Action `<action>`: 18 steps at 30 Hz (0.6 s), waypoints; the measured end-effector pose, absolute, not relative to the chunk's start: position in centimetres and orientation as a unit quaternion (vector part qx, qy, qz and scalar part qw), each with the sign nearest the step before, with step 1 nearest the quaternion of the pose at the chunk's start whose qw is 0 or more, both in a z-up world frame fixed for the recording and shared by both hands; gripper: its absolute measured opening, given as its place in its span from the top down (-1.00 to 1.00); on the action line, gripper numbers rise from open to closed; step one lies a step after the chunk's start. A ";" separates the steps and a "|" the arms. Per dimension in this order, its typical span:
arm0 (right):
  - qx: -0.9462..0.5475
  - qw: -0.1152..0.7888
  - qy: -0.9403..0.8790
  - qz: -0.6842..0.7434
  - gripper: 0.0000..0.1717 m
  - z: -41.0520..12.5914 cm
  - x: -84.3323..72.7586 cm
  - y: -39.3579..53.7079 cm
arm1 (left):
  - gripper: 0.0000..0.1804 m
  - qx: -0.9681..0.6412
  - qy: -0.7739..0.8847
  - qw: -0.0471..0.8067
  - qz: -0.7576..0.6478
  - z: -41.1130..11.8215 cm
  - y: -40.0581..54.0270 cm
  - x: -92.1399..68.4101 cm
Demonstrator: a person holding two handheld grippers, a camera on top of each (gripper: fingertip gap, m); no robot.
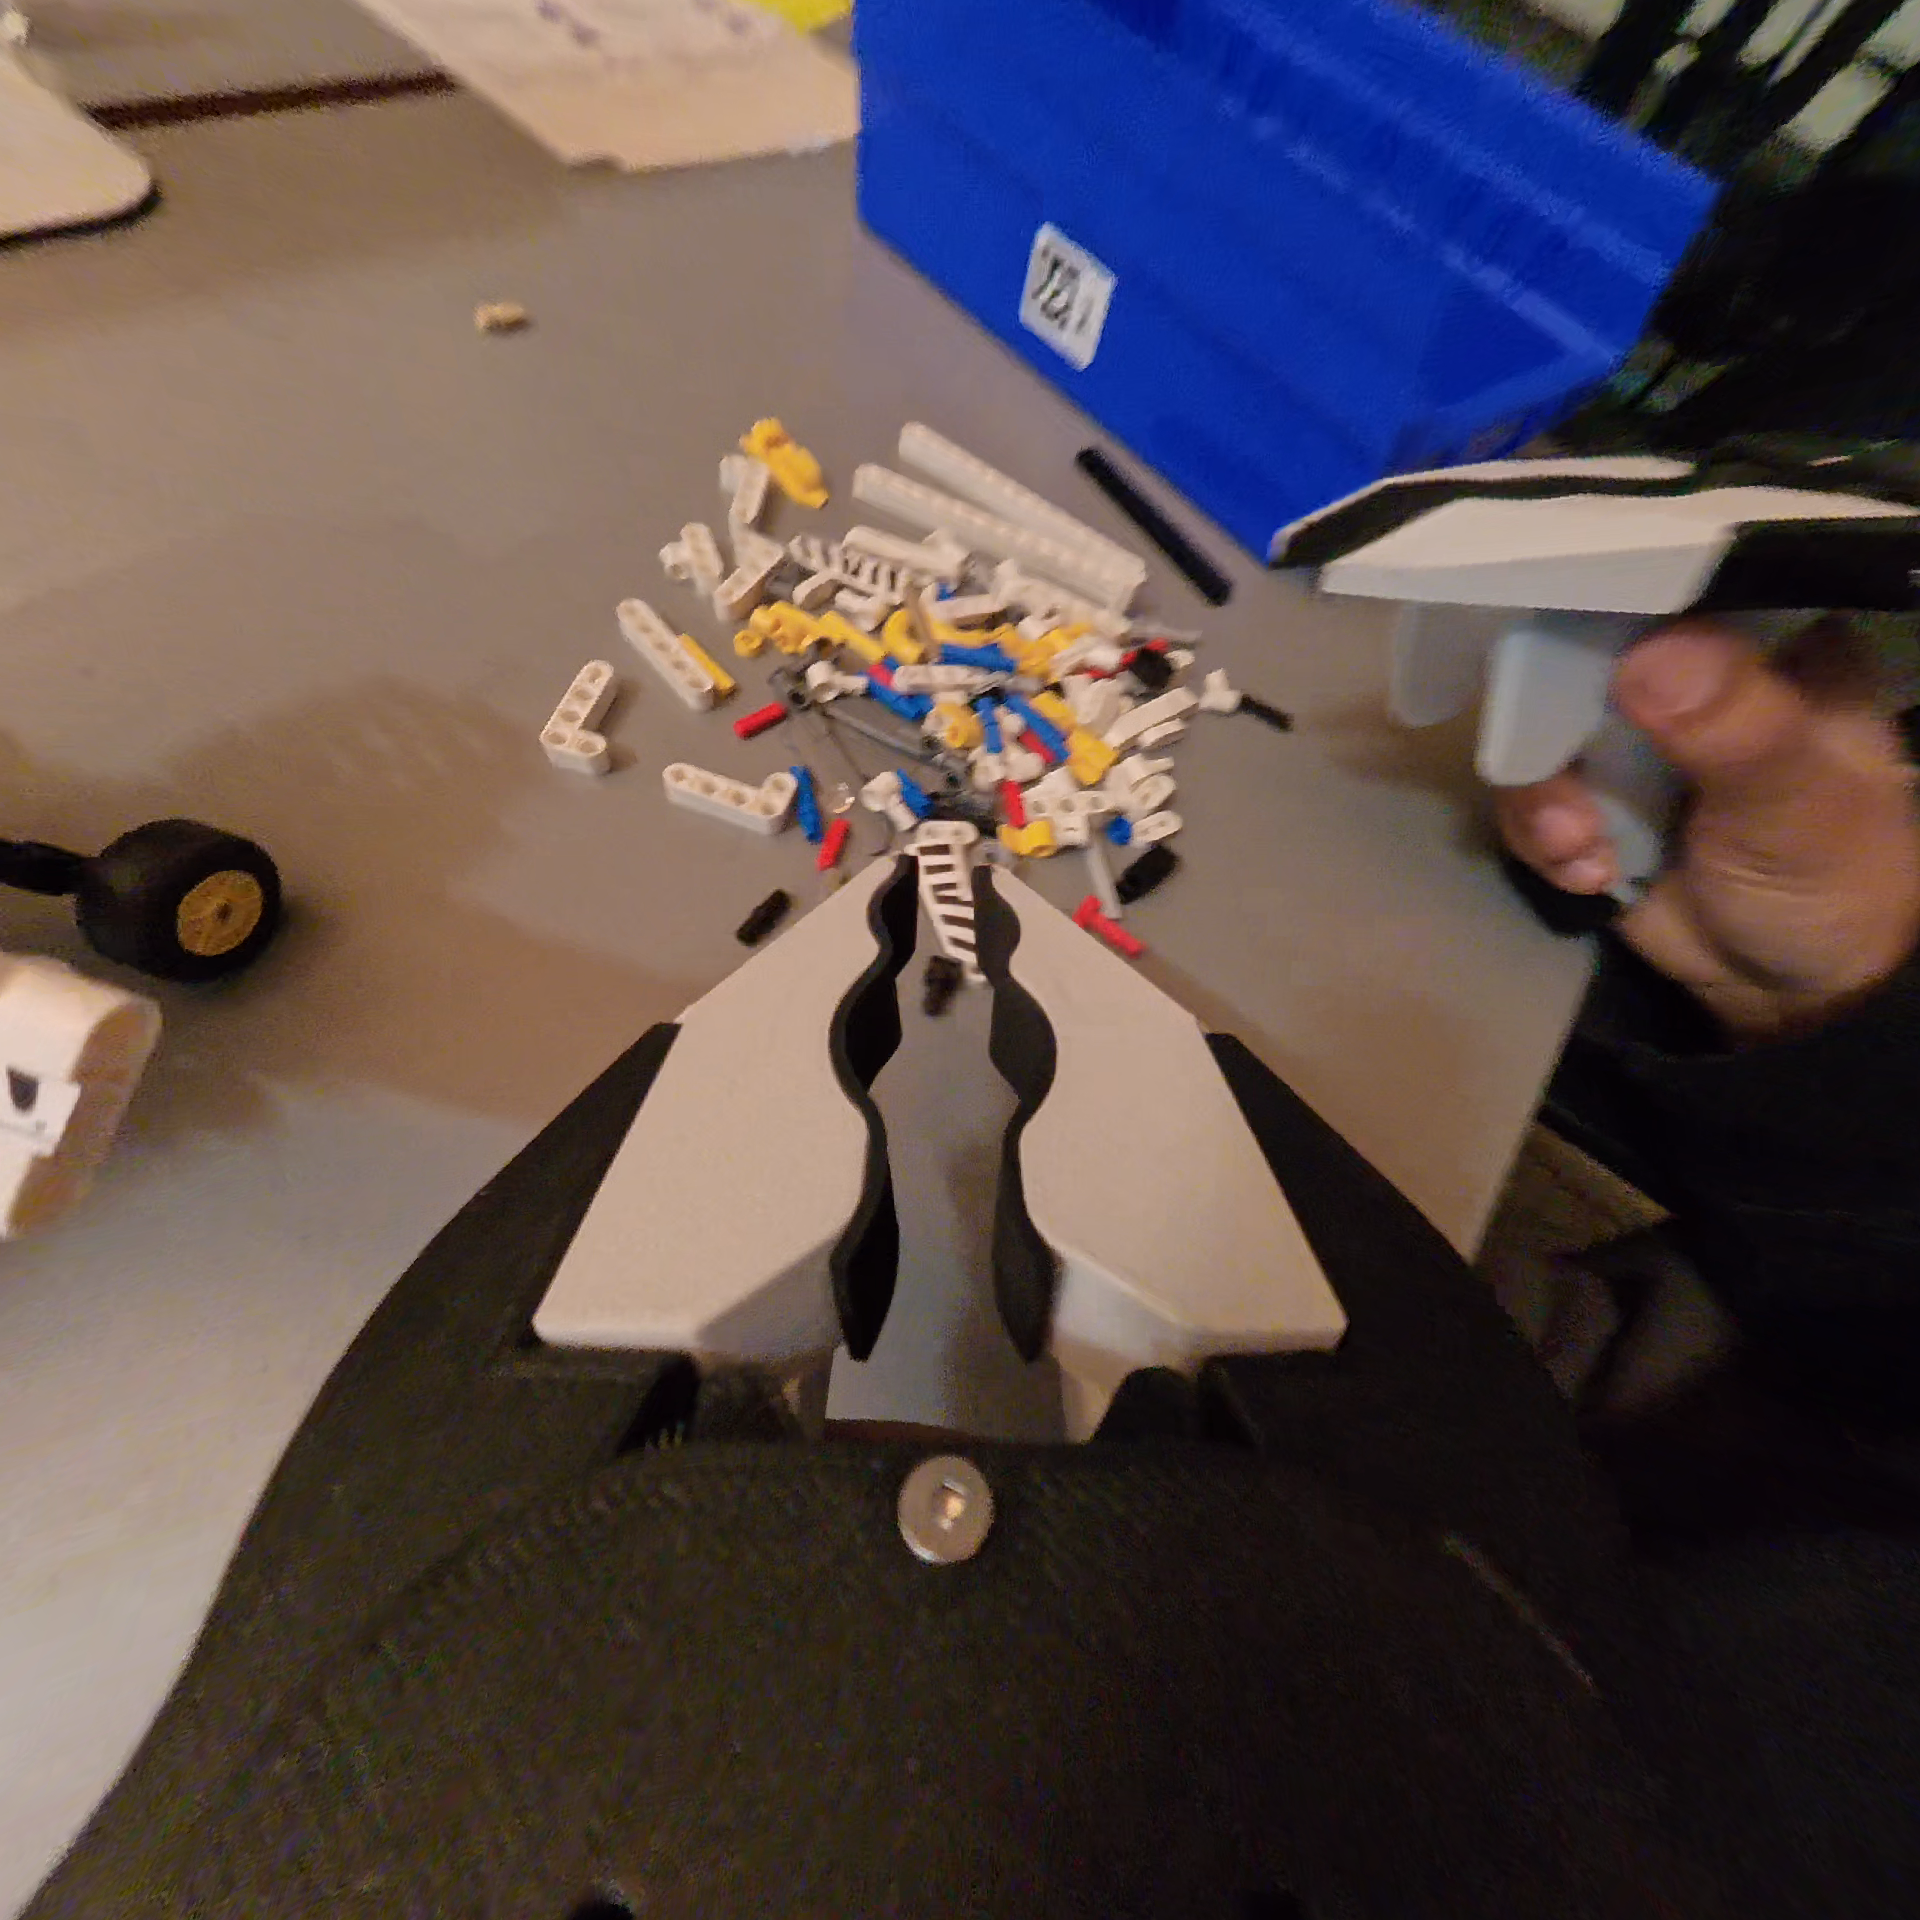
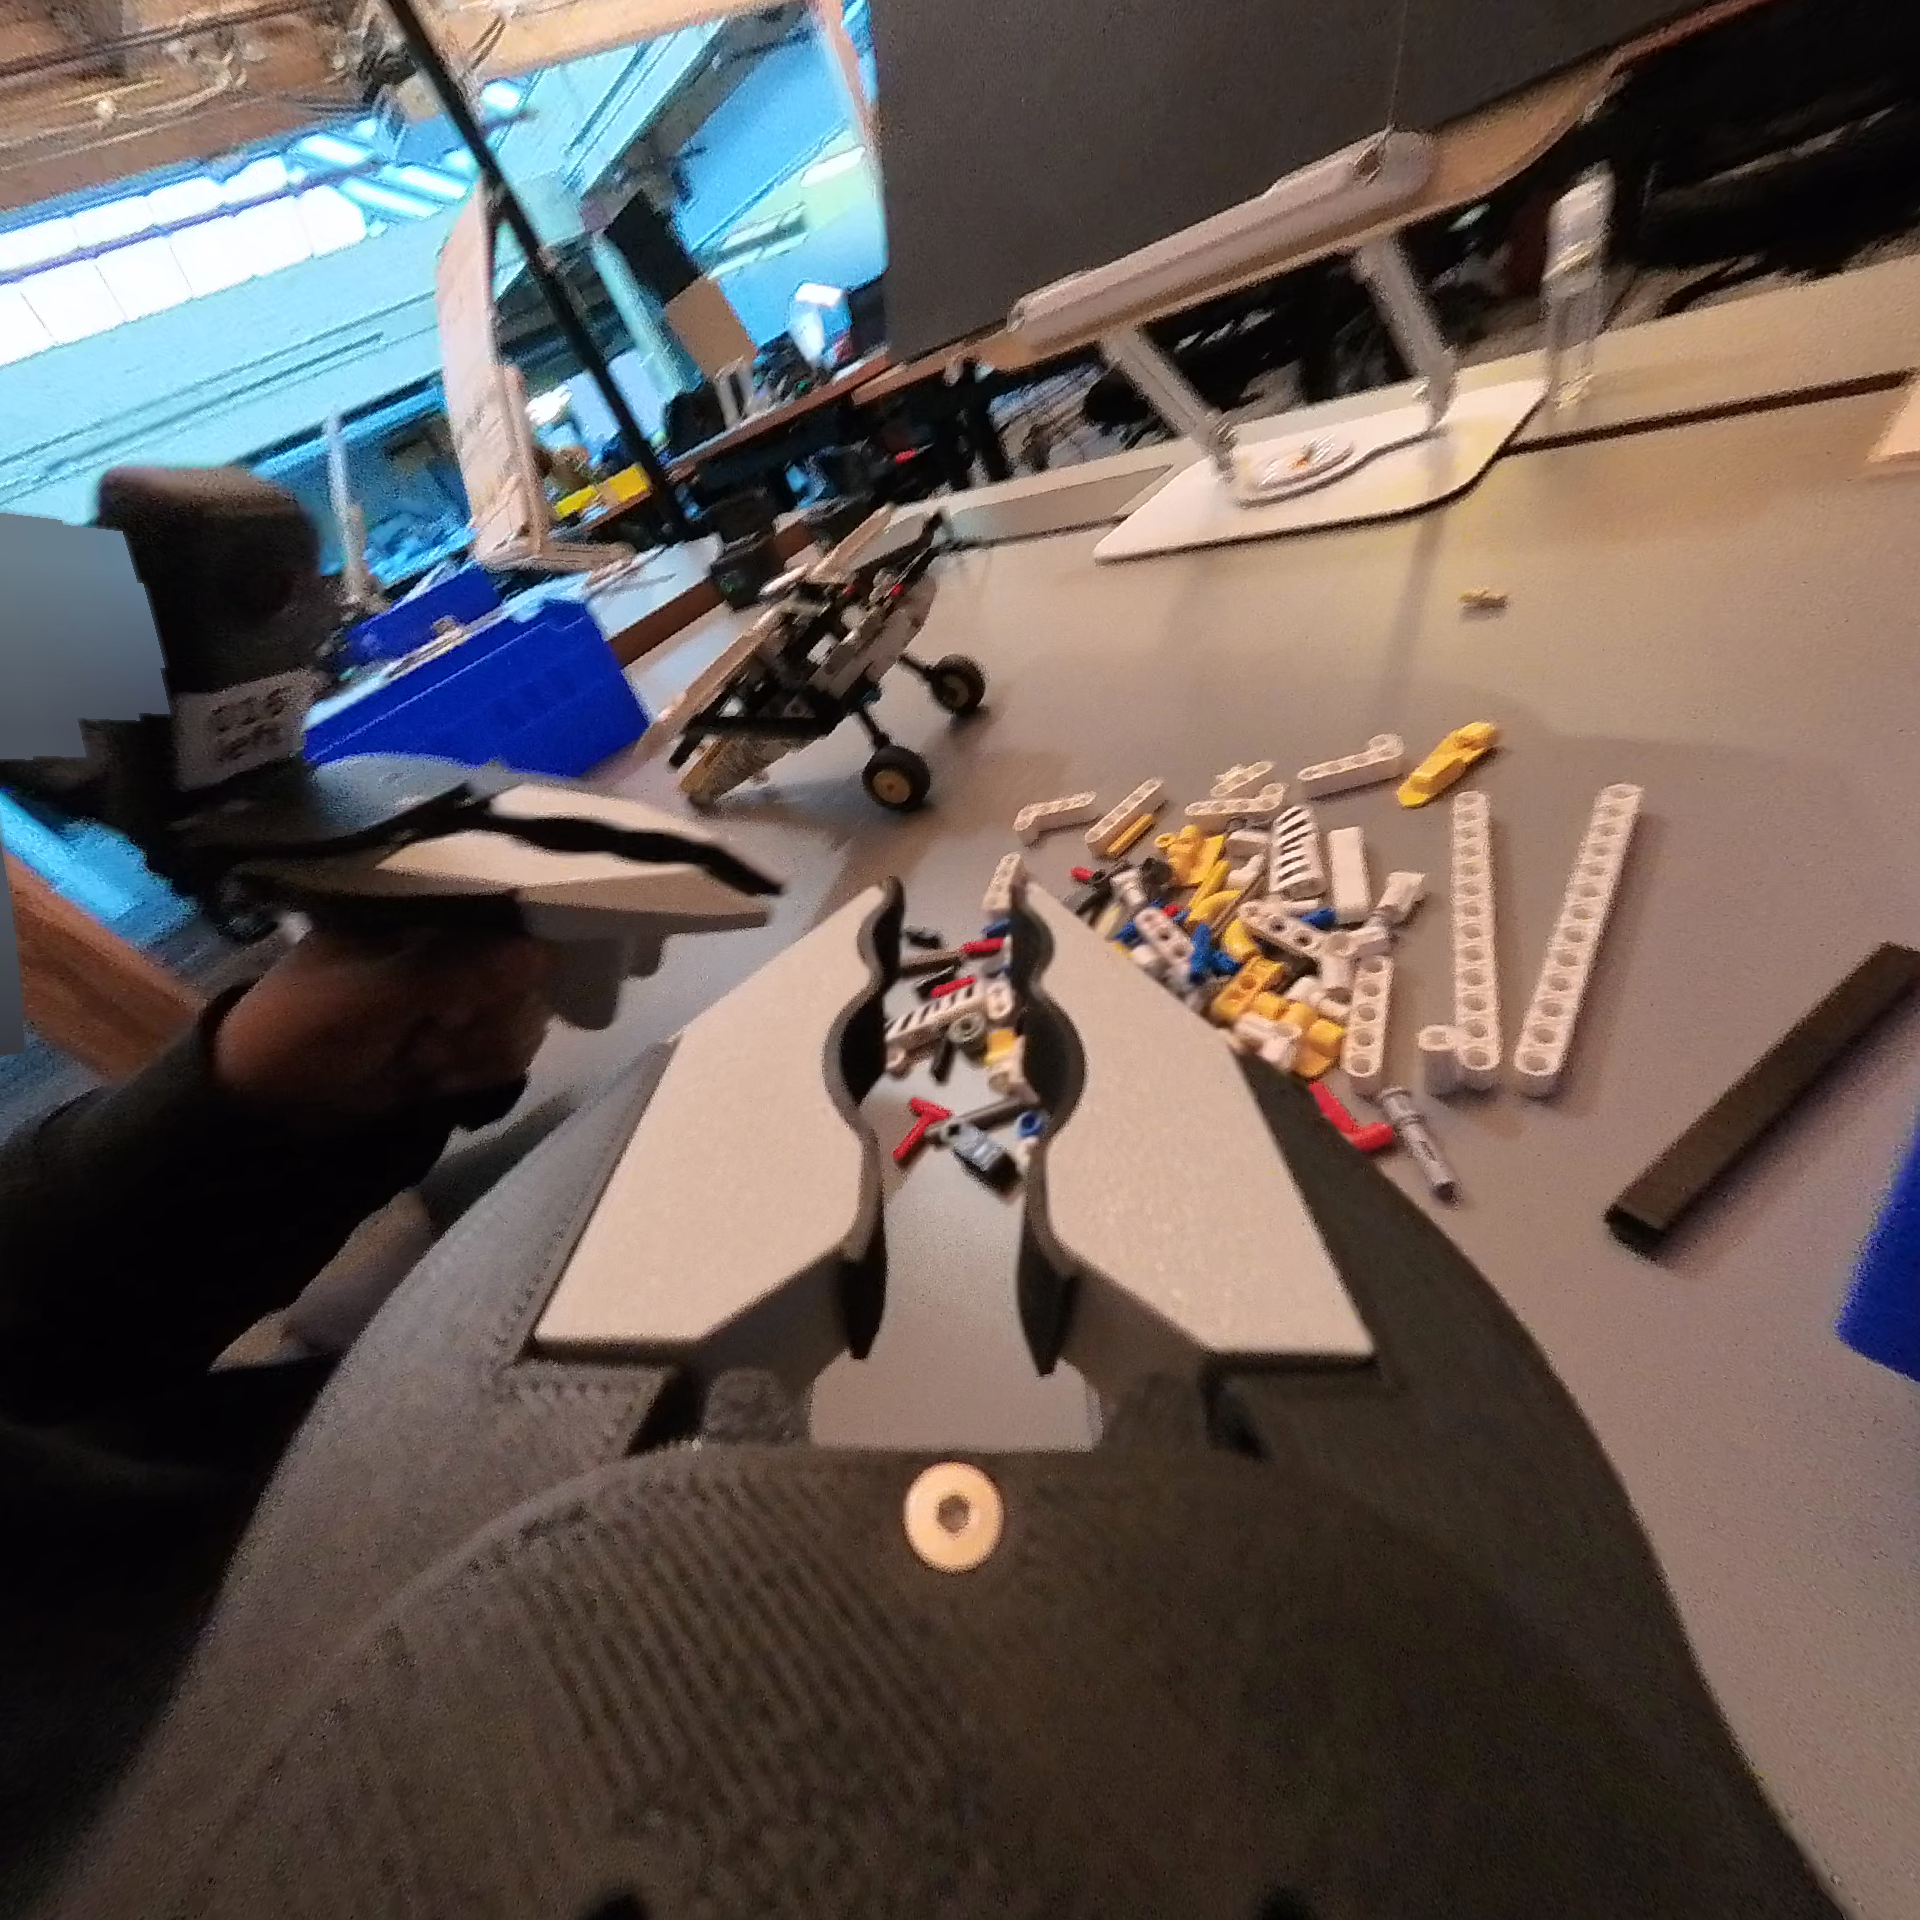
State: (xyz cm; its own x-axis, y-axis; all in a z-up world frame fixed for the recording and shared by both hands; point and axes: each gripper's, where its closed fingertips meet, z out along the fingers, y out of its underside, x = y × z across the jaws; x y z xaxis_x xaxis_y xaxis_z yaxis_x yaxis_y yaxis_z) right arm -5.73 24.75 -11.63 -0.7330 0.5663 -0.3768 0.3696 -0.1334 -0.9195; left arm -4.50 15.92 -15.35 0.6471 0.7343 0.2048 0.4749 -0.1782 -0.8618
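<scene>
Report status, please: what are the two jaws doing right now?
Left gripper: jaws barely apart, white slatted piece between tips, grip not evident. Right gripper: jaws open over brick pile, empty. Blue bin behind pile.

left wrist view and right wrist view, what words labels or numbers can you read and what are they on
No text is clear enough to quote.
white label on the blue bin: dark marks, too blurred to read
papers at the far side of the table: print too small and blurred
white block at the left edge: dark marks, not readable
white tag at the left of the right wrist view: dark marks, too blurred
</scene>
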 end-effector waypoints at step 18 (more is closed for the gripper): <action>-0.243 0.212 -0.644 0.694 0.65 -8.6 -2.6 16.7 | 0.76 -0.387 -0.522 0.760 -0.011 -9.3 1.3 -5.7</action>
